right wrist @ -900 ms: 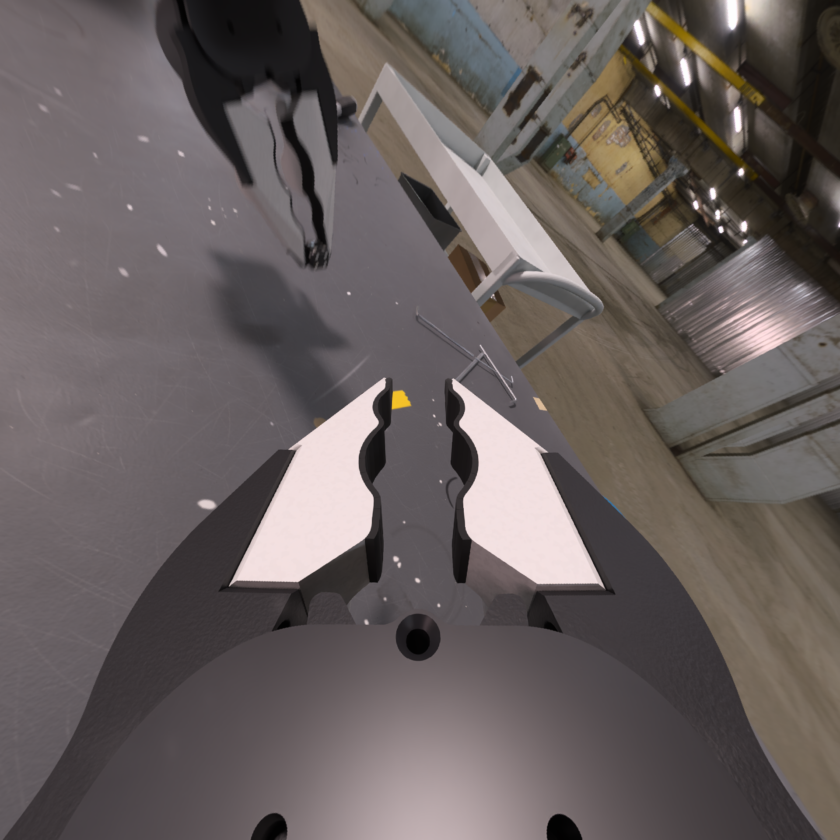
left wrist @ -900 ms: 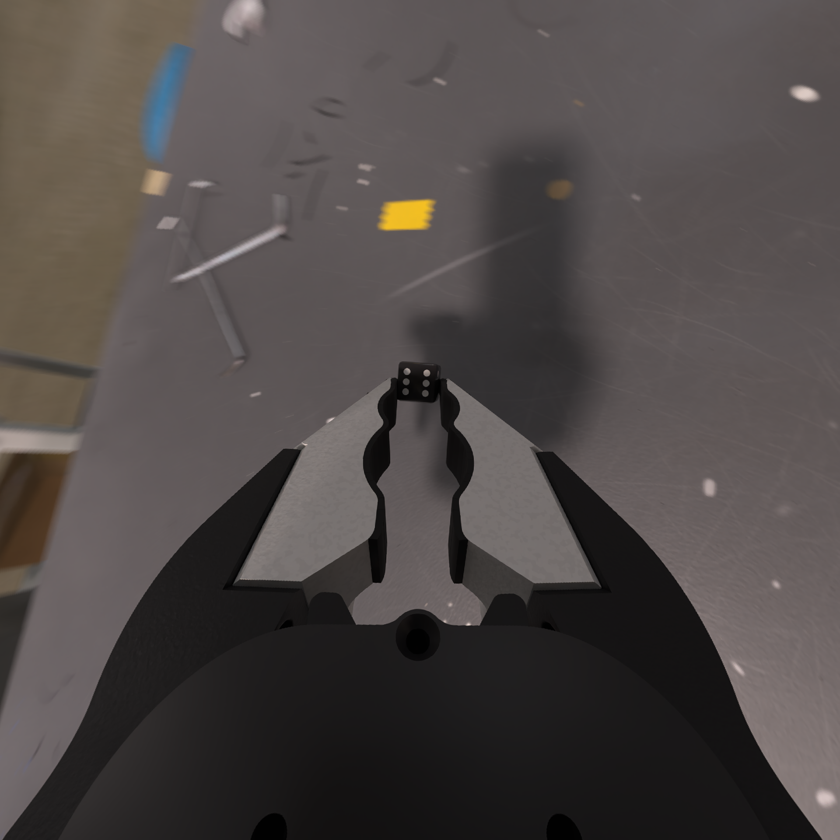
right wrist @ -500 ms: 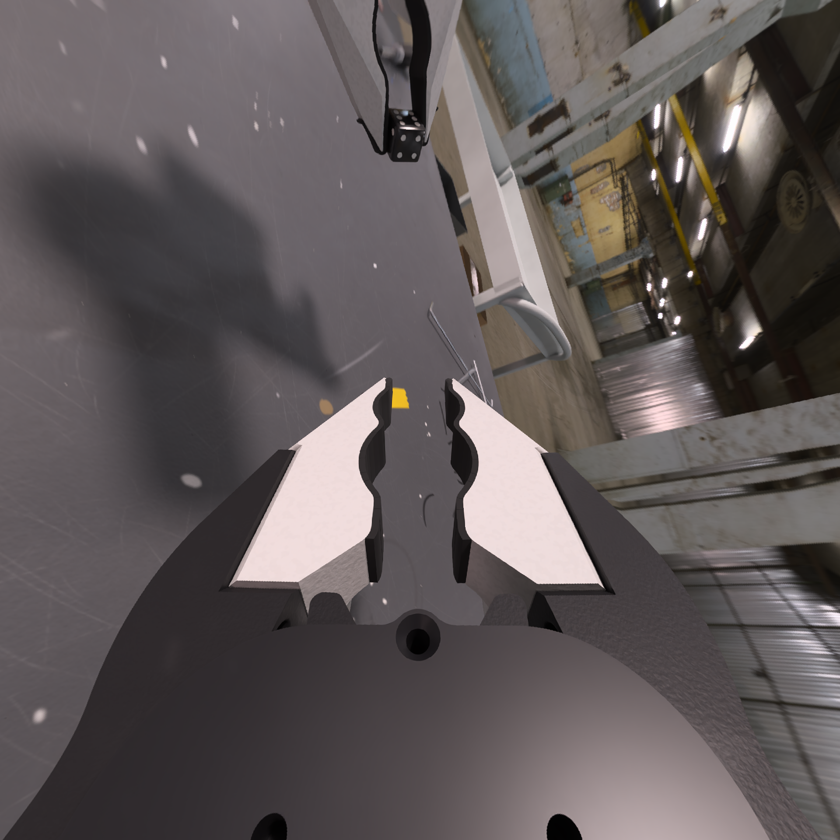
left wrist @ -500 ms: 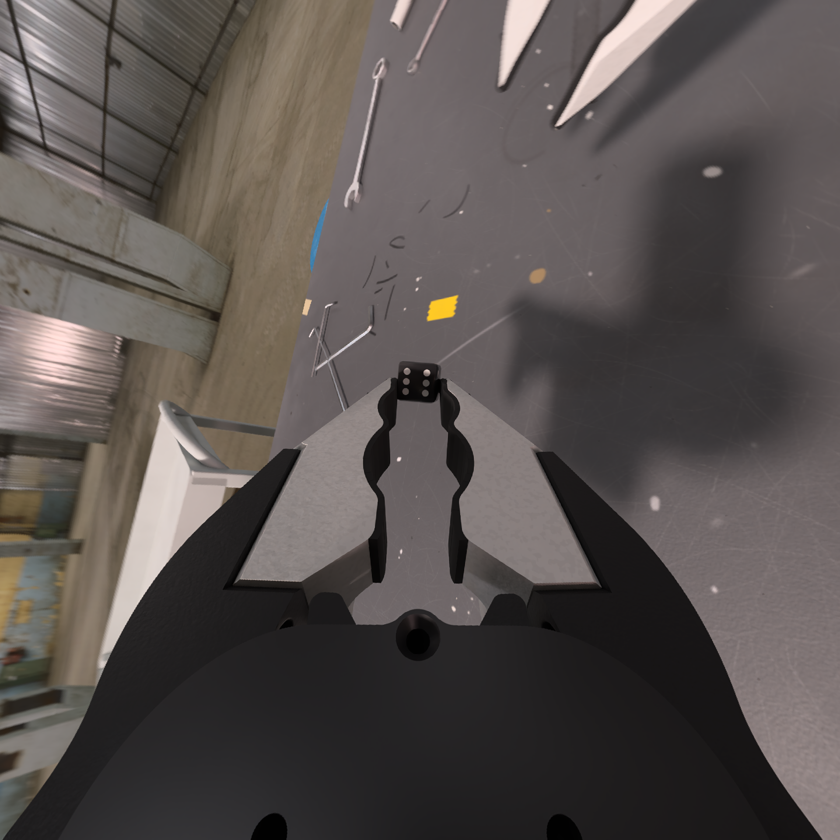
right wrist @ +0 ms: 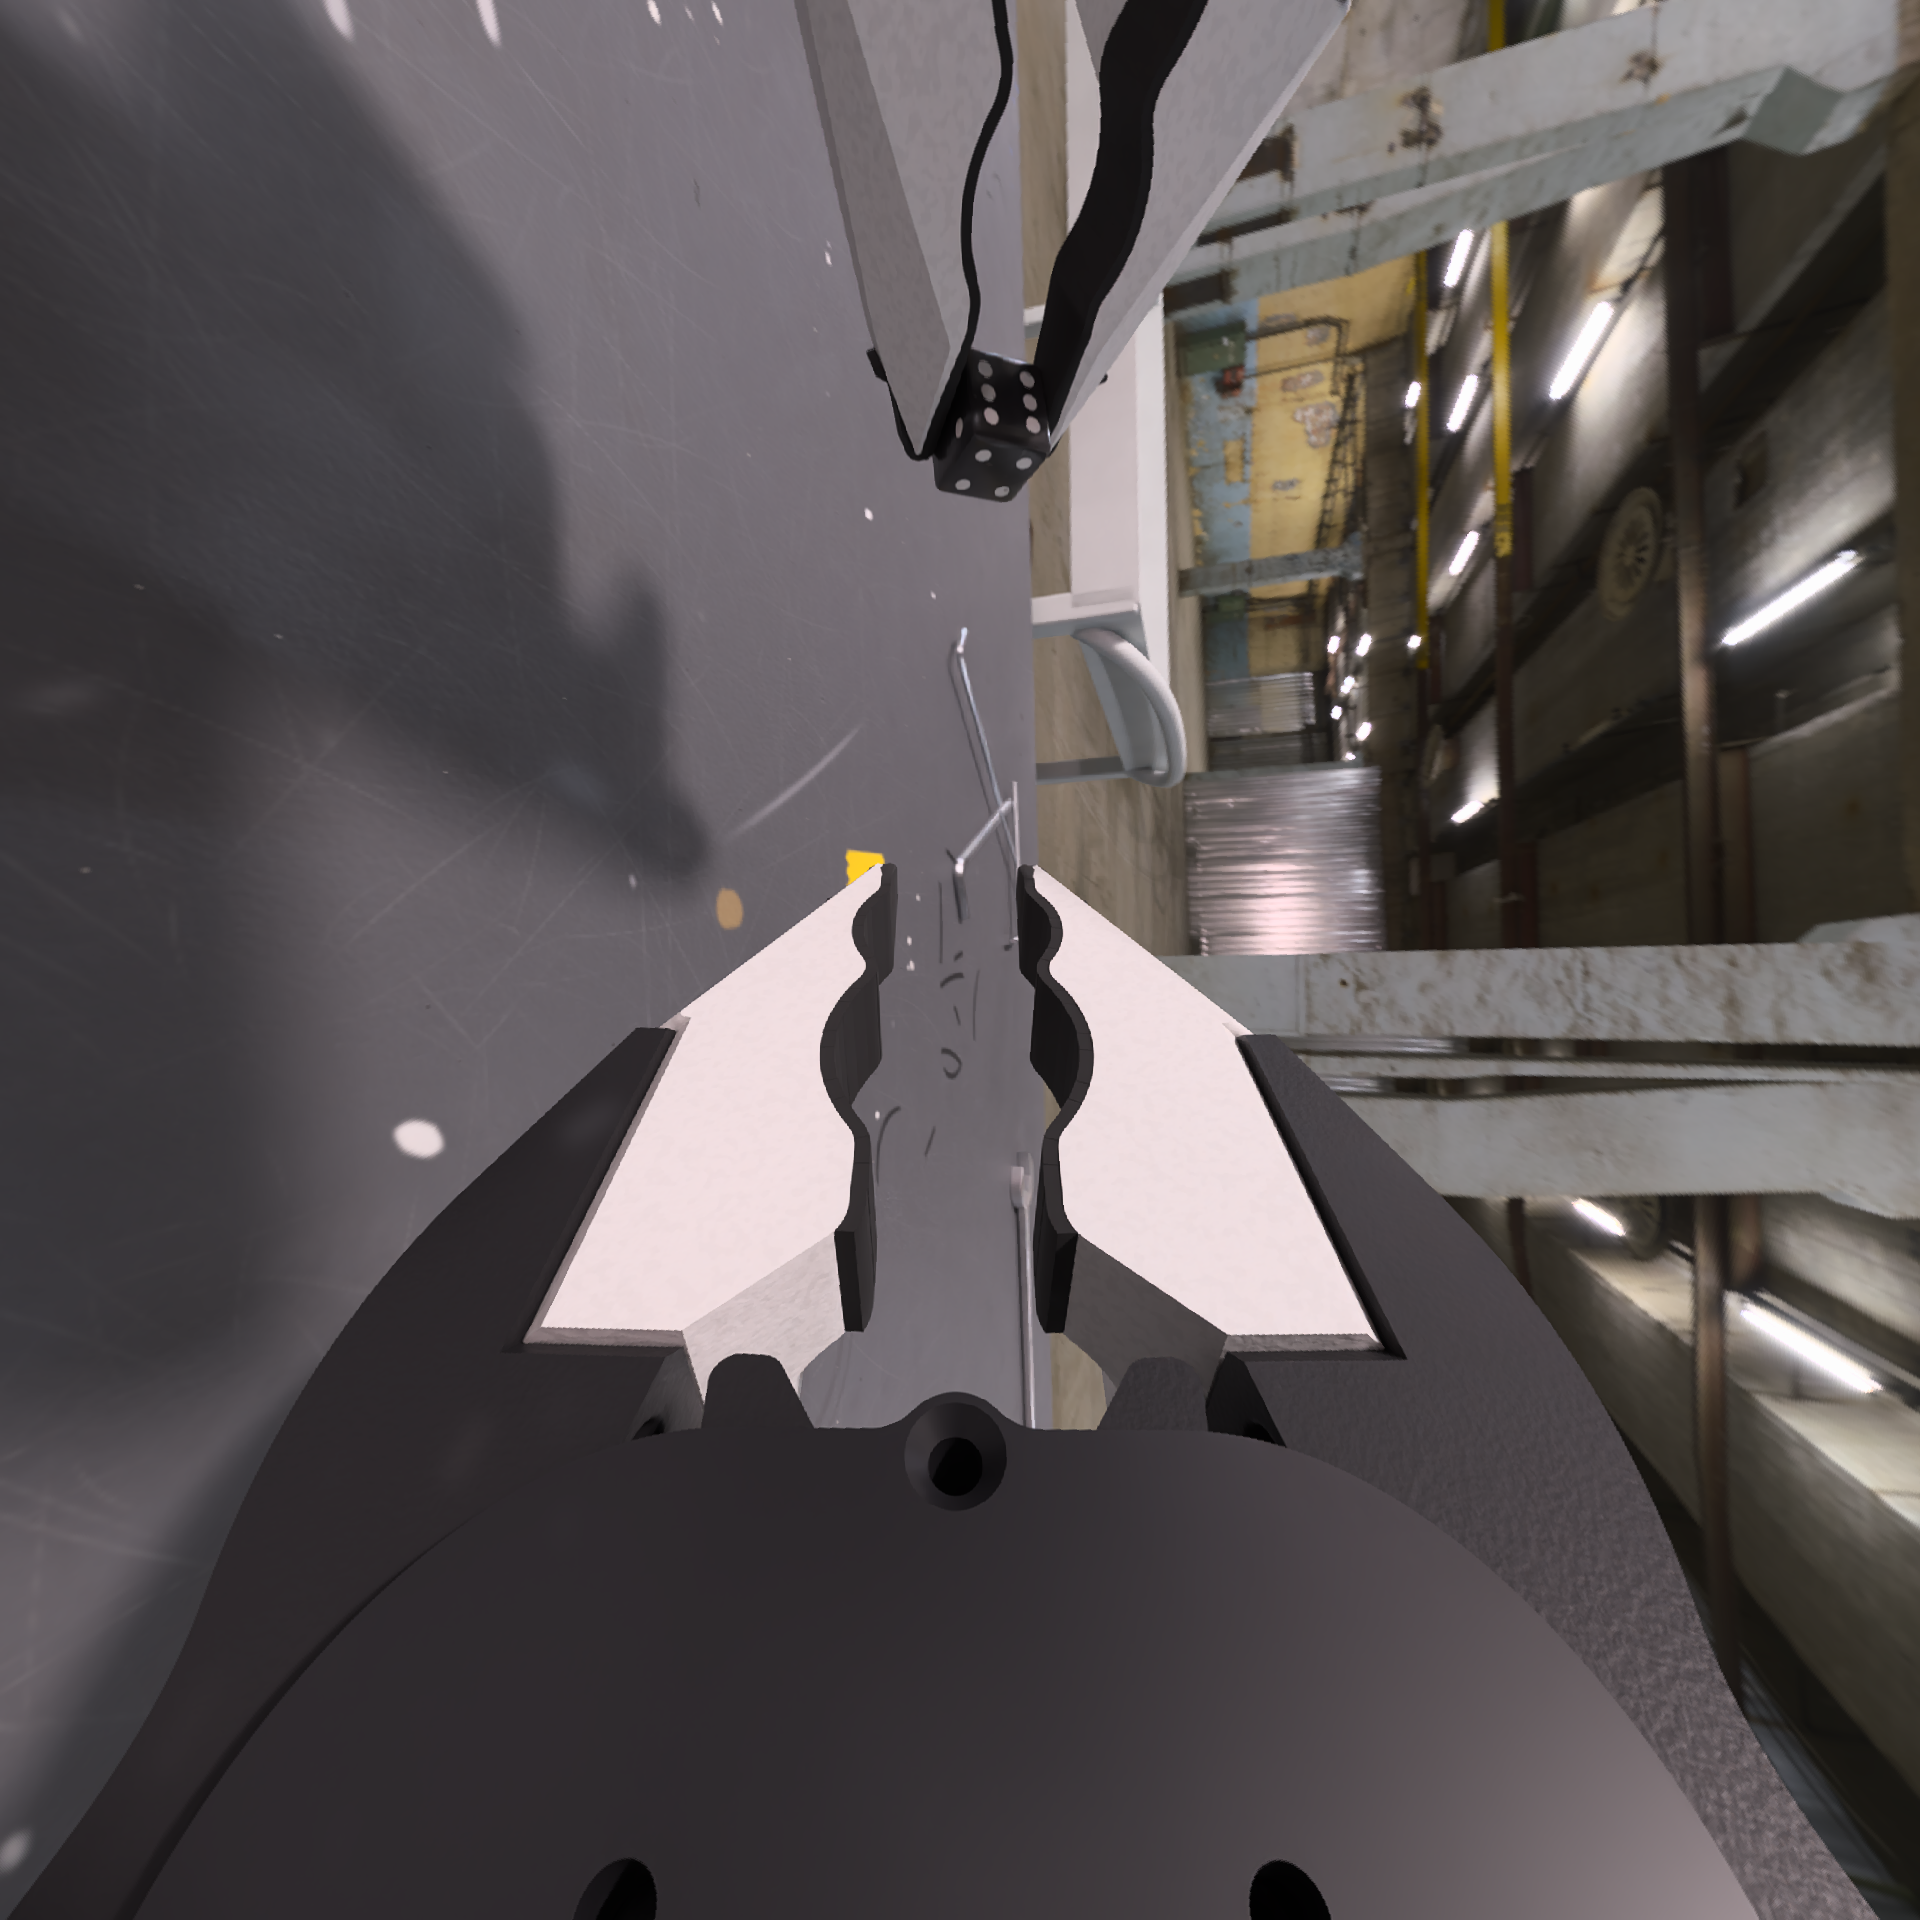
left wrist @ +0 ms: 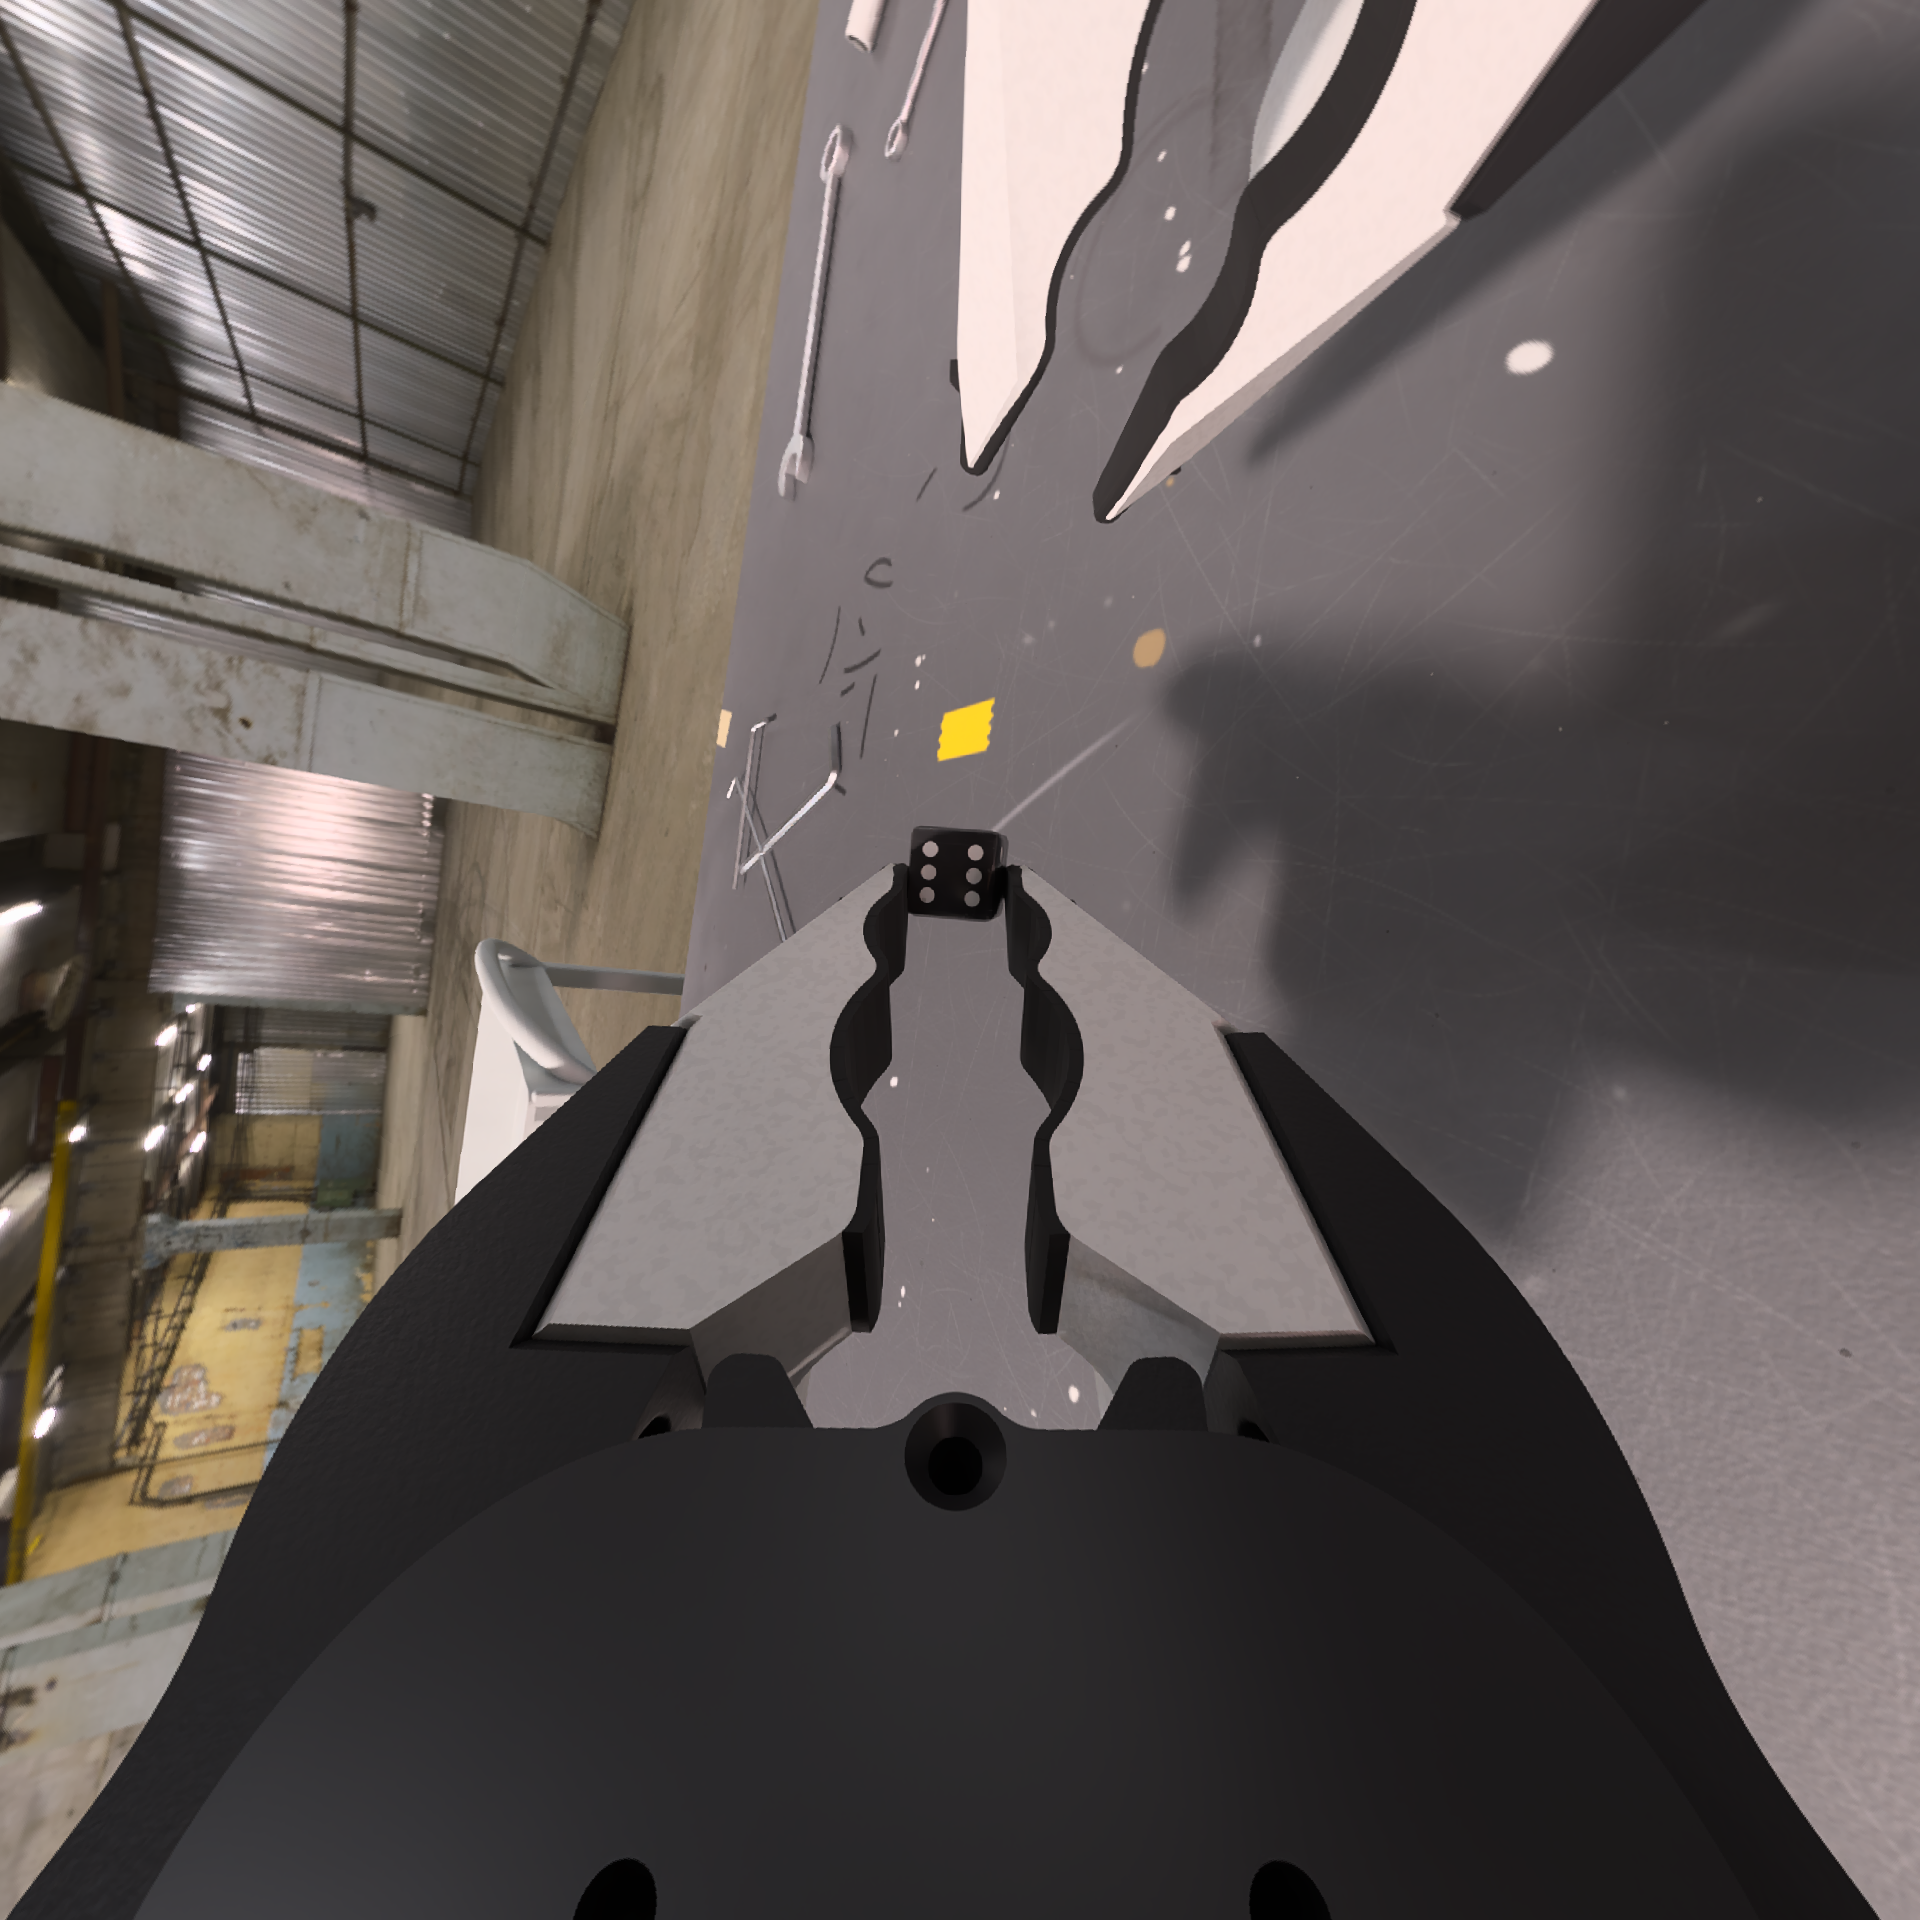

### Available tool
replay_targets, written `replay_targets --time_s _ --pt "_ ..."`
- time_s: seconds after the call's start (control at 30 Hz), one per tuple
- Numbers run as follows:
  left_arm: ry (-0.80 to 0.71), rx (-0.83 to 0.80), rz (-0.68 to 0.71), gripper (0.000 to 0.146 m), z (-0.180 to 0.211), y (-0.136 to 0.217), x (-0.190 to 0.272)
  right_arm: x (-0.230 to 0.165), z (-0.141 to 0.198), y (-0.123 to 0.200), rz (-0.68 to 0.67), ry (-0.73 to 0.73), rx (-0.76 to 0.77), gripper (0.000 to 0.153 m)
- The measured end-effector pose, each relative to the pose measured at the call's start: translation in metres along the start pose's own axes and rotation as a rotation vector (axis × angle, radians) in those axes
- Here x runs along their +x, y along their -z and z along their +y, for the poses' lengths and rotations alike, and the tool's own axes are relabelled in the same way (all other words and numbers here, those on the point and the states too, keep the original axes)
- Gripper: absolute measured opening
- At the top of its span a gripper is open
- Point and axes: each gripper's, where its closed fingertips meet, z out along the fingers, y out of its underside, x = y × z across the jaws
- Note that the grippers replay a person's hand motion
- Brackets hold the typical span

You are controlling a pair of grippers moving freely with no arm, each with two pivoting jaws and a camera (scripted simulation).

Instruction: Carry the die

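A small black die with white pips is pinched between the fingertips of my left gripper, which is shut on it and holds it above the grey table. The right wrist view shows the die in the left gripper at the top, close ahead. My right gripper is open and empty, its jaws a die's width apart. It also shows in the left wrist view at the top, pointing toward the die.
A long wrench, bent hex keys and a yellow tape patch lie near the table's edge. Beyond the edge are a white bench and the hall floor. The grippers' shadows fall on the table.
The two grippers have come closer, tip toward tip. The die in the left gripper looms larger in the right wrist view. The left gripper's grip on it is unchanged.
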Motion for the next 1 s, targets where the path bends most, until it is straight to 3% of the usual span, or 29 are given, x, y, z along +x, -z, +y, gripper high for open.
replay_targets --time_s 0.63,1.0 --pt "-0.041 0.016 -0.143 0.018 -0.015 0.019 0.000 0.006 0.000 0.000 0.138 0.049 0.010 0.022" --pt "0.097 0.187 -0.050 0.018 -0.027 0.029 0.002 0.012 -0.001 0.004 0.146 -0.063 0.072 0.022"
